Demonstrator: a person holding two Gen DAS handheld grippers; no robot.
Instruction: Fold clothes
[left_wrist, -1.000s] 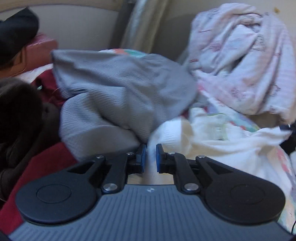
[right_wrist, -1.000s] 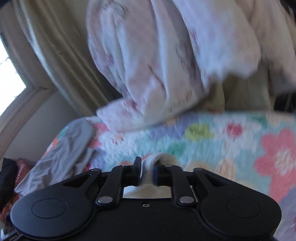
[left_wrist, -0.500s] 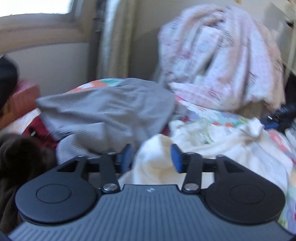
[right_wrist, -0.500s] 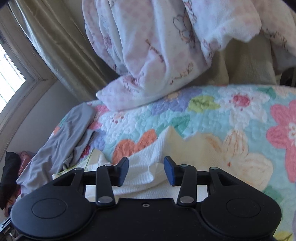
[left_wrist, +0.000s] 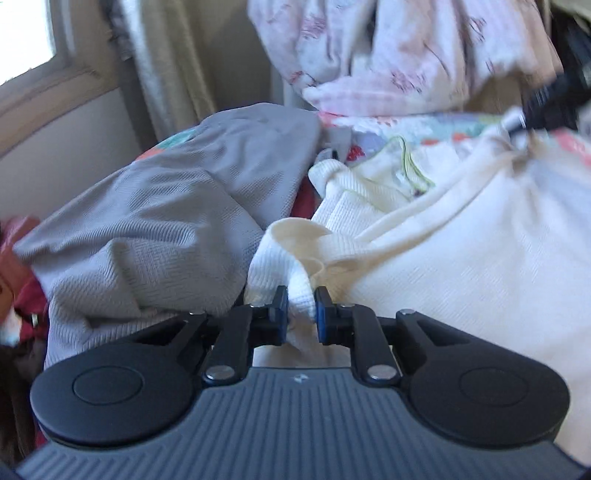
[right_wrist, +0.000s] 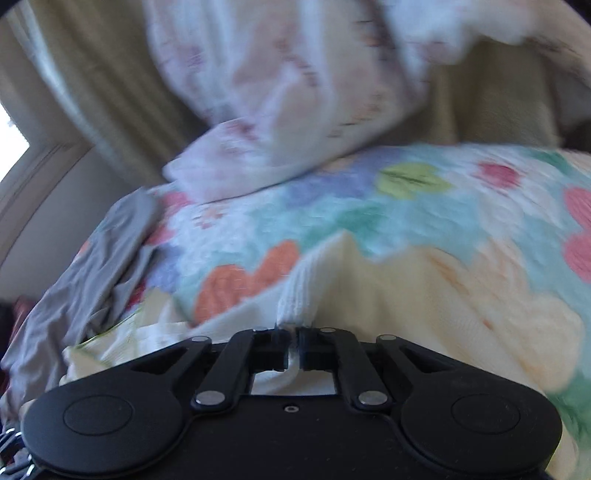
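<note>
Home bedroom, floral quilt (right_wrist: 369, 206) on a bed, curtain (left_wrist: 166, 74) by a window, clothes heaped about

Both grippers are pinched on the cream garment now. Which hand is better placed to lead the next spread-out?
Right, probably. The right gripper holds the cream garment over open floral quilt; the left gripper is crowded against the grey garment.

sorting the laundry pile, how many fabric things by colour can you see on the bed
cream ribbed garment: 1, pinched by the left hand-held gripper and the right hand-held gripper
grey garment: 1
pink-and-white printed fabric: 1
floral quilt: 1
dark red cloth, partly hidden: 1
total: 5
</note>
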